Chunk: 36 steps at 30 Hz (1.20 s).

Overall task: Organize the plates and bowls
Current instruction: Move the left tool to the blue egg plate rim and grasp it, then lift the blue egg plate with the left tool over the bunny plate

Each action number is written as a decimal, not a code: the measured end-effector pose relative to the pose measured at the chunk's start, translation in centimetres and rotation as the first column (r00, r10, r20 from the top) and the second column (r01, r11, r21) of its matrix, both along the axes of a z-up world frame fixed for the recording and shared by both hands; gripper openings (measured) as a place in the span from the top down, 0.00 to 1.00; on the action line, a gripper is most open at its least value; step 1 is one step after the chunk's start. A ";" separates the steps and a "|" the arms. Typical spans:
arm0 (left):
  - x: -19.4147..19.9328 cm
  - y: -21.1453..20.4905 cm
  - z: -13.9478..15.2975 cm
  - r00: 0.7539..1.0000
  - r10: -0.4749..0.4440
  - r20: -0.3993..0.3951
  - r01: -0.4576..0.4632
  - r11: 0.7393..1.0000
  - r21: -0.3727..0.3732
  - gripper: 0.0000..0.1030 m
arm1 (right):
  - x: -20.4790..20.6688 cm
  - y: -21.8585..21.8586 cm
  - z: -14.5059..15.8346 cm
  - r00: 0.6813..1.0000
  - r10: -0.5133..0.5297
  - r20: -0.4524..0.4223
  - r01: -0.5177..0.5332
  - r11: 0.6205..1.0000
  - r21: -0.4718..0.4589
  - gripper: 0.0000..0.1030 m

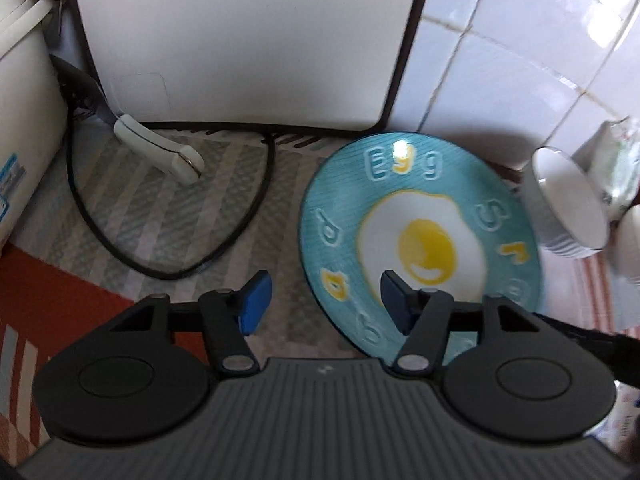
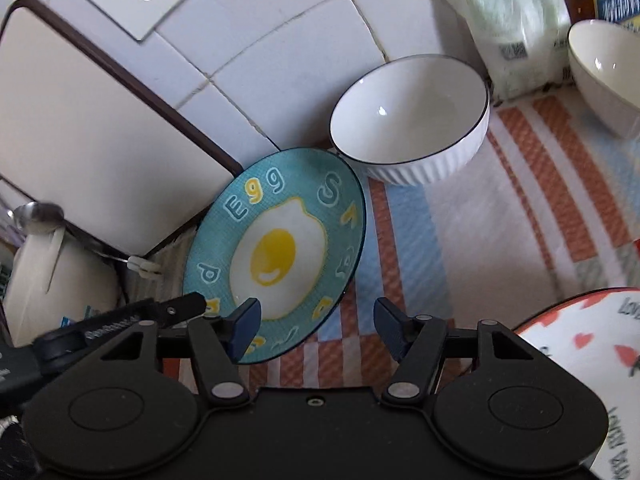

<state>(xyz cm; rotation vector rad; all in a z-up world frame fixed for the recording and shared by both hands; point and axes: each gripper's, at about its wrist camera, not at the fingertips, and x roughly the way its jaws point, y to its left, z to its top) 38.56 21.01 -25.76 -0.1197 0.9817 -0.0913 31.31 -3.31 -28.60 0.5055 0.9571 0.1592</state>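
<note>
A teal plate with a fried-egg picture (image 1: 420, 240) lies on the checked cloth, its far edge by the wall; it also shows in the right wrist view (image 2: 280, 252). My left gripper (image 1: 326, 304) is open and empty, its right finger over the plate's near left rim. My right gripper (image 2: 316, 326) is open and empty, its left finger over the plate's near rim. A white ribbed bowl (image 2: 412, 120) stands just right of the plate; it shows in the left wrist view too (image 1: 568, 200). A second white bowl (image 2: 604, 72) stands at far right. A white plate with red hearts (image 2: 588, 360) lies at near right.
A white appliance (image 1: 248, 40) stands against the tiled wall behind the plate, with a black cable (image 1: 120, 248) and white plug (image 1: 160, 148) on the cloth. A white pot with a spoon (image 2: 52, 264) is at left. A plastic packet (image 2: 508, 20) leans at the back right.
</note>
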 end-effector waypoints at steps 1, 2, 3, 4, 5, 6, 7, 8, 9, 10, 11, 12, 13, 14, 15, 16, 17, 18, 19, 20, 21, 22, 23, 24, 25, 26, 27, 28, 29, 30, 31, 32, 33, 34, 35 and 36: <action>0.4 0.1 -0.3 1.000 -0.005 0.001 0.005 1.000 0.007 0.43 | 0.3 0.2 -0.2 1.000 0.000 -0.008 0.000 1.000 0.000 0.33; 0.7 0.2 -0.5 1.000 -0.005 0.000 0.005 1.000 0.011 0.43 | 0.4 0.3 -0.5 1.000 -0.005 -0.015 0.005 1.000 -0.002 0.33; 1.1 0.4 -0.8 1.000 -0.001 -0.006 0.001 1.000 0.015 0.44 | 0.6 0.4 -0.7 1.000 -0.015 -0.022 0.015 1.000 -0.005 0.34; 1.5 0.7 -1.2 1.000 0.002 -0.017 -0.002 1.000 0.013 0.45 | 0.8 0.5 -1.0 0.999 -0.023 -0.024 0.023 1.000 -0.004 0.35; 1.9 0.9 -1.5 1.000 0.003 -0.027 -0.003 1.000 0.004 0.48 | 0.9 0.5 -1.2 0.999 -0.027 -0.026 0.027 1.000 -0.001 0.37; 2.1 1.1 -1.7 1.000 0.001 -0.030 -0.001 1.000 -0.012 0.50 | 1.1 0.5 -1.4 0.999 -0.034 -0.030 0.034 0.999 0.003 0.40; 2.2 1.3 -1.9 1.000 -0.004 -0.028 0.003 0.999 -0.036 0.52 | 1.4 0.4 -1.7 0.999 -0.040 -0.033 0.040 0.999 0.008 0.46; 2.3 1.4 -1.9 1.000 -0.013 -0.020 0.012 0.999 -0.052 0.57 | 1.4 0.4 -1.9 0.999 -0.043 -0.031 0.043 0.999 0.015 0.50; 2.4 1.3 -2.0 1.000 -0.022 -0.012 0.022 0.998 -0.059 0.64 | 1.6 0.4 -2.1 0.998 -0.046 -0.031 0.046 0.999 0.021 0.60; 2.4 1.3 -2.0 0.999 -0.037 -0.003 0.037 0.997 -0.069 0.65 | 1.7 0.4 -2.3 0.998 -0.048 -0.032 0.049 0.998 0.025 0.72; 2.5 1.1 -2.0 0.999 -0.043 -0.002 0.043 0.997 -0.070 0.68 | 1.9 0.5 -2.6 0.998 -0.052 -0.034 0.052 0.998 0.024 0.75; 2.6 0.9 -2.0 0.999 -0.048 -0.003 0.048 0.996 -0.071 0.72 | 2.0 0.6 -2.8 0.998 -0.062 -0.032 0.062 0.998 0.017 0.80; 2.6 0.5 -2.0 0.998 -0.054 -0.008 0.054 0.996 -0.071 0.71 | 2.0 0.6 -2.9 0.998 -0.065 -0.025 0.065 0.998 0.013 0.82; 2.4 0.2 -1.9 0.999 -0.051 -0.002 0.051 0.997 -0.055 0.70 | 2.0 0.5 -2.9 0.998 -0.059 -0.022 0.059 0.998 0.014 0.83; 2.4 -0.1 -1.9 0.999 -0.050 0.005 0.050 0.998 -0.044 0.69 | 2.0 0.4 -3.0 0.998 -0.062 -0.024 0.062 0.998 0.022 0.83; 2.3 -0.2 -2.0 0.999 -0.053 0.011 0.054 0.998 -0.044 0.68 | 2.0 0.2 -3.1 0.997 -0.071 -0.028 0.072 0.997 0.035 0.83; 2.3 -0.1 -2.1 0.998 -0.059 0.016 0.060 0.997 -0.053 0.67 | 2.0 0.0 -3.1 0.996 -0.079 -0.032 0.080 0.996 0.049 0.83; 2.3 0.0 -2.1 0.998 -0.065 0.019 0.066 0.996 -0.060 0.66 | 2.0 -0.1 -3.2 0.997 -0.075 -0.032 0.077 0.996 0.051 0.83; 2.3 0.0 -2.1 0.997 -0.074 0.021 0.075 0.996 -0.057 0.66 | 2.0 -0.1 -3.1 0.998 -0.060 -0.030 0.061 0.997 0.043 0.83; 2.3 -0.1 -2.0 0.996 -0.083 0.022 0.084 0.995 -0.048 0.66 | 2.1 -0.2 -3.0 0.998 -0.048 -0.031 0.049 0.998 0.039 0.83; 2.2 -0.3 -2.0 0.996 -0.088 0.023 0.088 0.995 -0.039 0.65 | 2.2 -0.4 -3.0 0.998 -0.048 -0.038 0.049 0.998 0.047 0.83; 2.2 -0.4 -2.0 0.996 -0.089 0.021 0.090 0.995 -0.032 0.65 | 2.3 -0.5 -2.9 0.998 -0.048 -0.045 0.051 0.997 0.053 0.83; 2.2 -0.5 -1.9 0.996 -0.092 0.017 0.093 0.995 -0.025 0.65 | 2.4 -0.5 -2.7 0.998 -0.045 -0.051 0.048 0.998 0.051 0.83; 2.3 -0.5 -1.8 0.996 -0.089 0.010 0.089 0.996 -0.022 0.65 | 2.4 -0.4 -2.5 0.998 -0.041 -0.052 0.043 0.998 0.041 0.83; 2.3 -0.5 -1.6 0.996 -0.083 0.010 0.084 0.996 -0.020 0.66 | 2.2 -0.2 -2.1 0.999 -0.035 -0.038 0.037 0.999 0.032 0.83; 2.2 -0.5 -1.4 0.996 -0.085 0.017 0.085 0.996 -0.011 0.66 | 2.1 0.2 -1.7 1.000 -0.023 -0.014 0.023 1.000 0.020 0.83; 2.1 -0.5 -1.1 0.996 -0.091 0.024 0.091 0.996 0.002 0.66 | 1.9 0.6 -1.1 1.000 -0.005 0.006 0.005 1.000 0.006 0.81; 2.0 -0.5 -0.9 0.995 -0.091 0.026 0.091 0.996 0.013 0.66 | 1.9 0.8 -0.7 1.000 0.009 0.005 -0.009 1.000 0.002 0.80; 1.7 -0.4 -0.8 0.996 -0.083 0.028 0.083 0.996 0.020 0.66 | 2.0 0.9 -0.6 1.000 0.016 -0.005 -0.016 1.000 0.009 0.80; 1.4 -0.4 -0.7 0.997 -0.075 0.030 0.074 0.997 0.030 0.66 | 1.9 0.9 -0.6 1.000 0.018 -0.013 -0.018 1.000 0.021 0.80; 0.9 -0.3 -0.6 0.997 -0.068 0.030 0.067 0.997 0.036 0.66 | 1.8 1.0 -0.5 1.000 0.022 -0.014 -0.022 1.000 0.022 0.80; 0.6 -0.2 -0.4 0.998 -0.062 0.031 0.061 0.997 0.038 0.66 | 1.6 1.1 -0.4 0.999 0.031 -0.013 -0.030 0.999 0.016 0.80; 0.1 -0.1 -0.2 0.998 -0.056 0.034 0.054 0.998 0.037 0.66 | 1.3 1.2 -0.2 0.999 0.036 -0.012 -0.036 0.999 0.017 0.80; -0.4 0.0 0.1 0.998 -0.055 0.039 0.054 0.998 0.039 0.66 | 0.9 1.1 0.0 0.999 0.038 -0.012 -0.038 0.999 0.023 0.80; -0.9 0.0 0.4 0.997 -0.061 0.044 0.059 0.997 0.047 0.66 | 0.6 1.1 0.3 0.999 0.042 -0.011 -0.042 0.999 0.025 0.80; -1.4 0.0 0.9 0.997 -0.067 0.047 0.064 0.996 0.054 0.66 | 0.1 1.1 0.5 0.999 0.049 -0.011 -0.049 0.999 0.024 0.80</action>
